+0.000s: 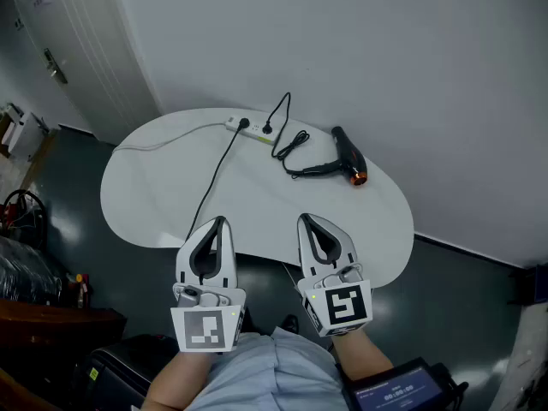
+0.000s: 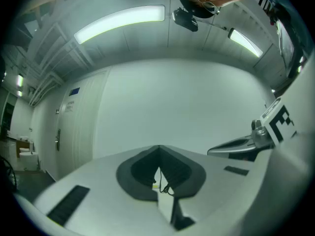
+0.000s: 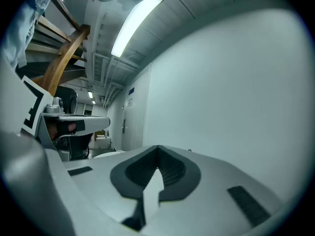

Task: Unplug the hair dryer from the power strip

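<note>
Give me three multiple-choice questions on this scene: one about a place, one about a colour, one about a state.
1. In the head view, where does the hair dryer lie from the power strip? A left of it; B right of it; C on top of it.
2. What colour is the dryer's nozzle tip? A blue; B green; C orange.
3. On the right gripper, the fingers are: A together and empty; B wide apart; C shut on a plug.

Answers: 1 B, the dryer lies right of the strip. 2 C, the tip shows orange. 3 A, the right gripper view shows the fingers meeting with nothing between them.
</note>
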`<state>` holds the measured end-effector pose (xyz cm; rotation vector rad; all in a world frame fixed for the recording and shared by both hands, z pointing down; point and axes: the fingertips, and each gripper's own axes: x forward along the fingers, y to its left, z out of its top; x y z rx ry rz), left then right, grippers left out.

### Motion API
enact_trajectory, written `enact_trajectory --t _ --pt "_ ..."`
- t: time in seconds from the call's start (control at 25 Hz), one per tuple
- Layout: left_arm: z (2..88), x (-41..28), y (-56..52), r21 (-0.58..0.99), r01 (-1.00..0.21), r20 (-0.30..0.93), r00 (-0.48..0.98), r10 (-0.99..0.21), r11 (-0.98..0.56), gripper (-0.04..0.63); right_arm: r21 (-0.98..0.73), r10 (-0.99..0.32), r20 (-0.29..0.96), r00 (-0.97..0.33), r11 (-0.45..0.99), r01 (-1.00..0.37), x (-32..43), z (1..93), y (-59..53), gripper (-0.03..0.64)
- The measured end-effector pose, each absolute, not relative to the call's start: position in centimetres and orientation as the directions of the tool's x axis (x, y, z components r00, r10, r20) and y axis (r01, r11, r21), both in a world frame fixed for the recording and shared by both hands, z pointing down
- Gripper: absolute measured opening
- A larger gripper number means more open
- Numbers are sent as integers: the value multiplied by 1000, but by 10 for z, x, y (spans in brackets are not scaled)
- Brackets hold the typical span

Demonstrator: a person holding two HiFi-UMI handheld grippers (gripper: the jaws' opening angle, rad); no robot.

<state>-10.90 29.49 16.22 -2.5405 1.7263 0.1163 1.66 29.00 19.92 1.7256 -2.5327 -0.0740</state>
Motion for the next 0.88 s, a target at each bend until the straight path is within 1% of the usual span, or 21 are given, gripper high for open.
enact_trajectory --t 0.28,0.44,0.88 --pt "164 -121 283 2 -921 -115 386 -915 -388 -2 94 -936 50 -348 352 -931 5 204 278 -3" --pt "163 -130 272 17 -912 -124 404 -906 -409 -2 56 -939 31 -343 345 -937 -5 200 267 -3" --pt "174 -154 248 50 -874 -107 477 -872 -484 -2 62 -962 55 -266 270 -961 -27 201 247 -3"
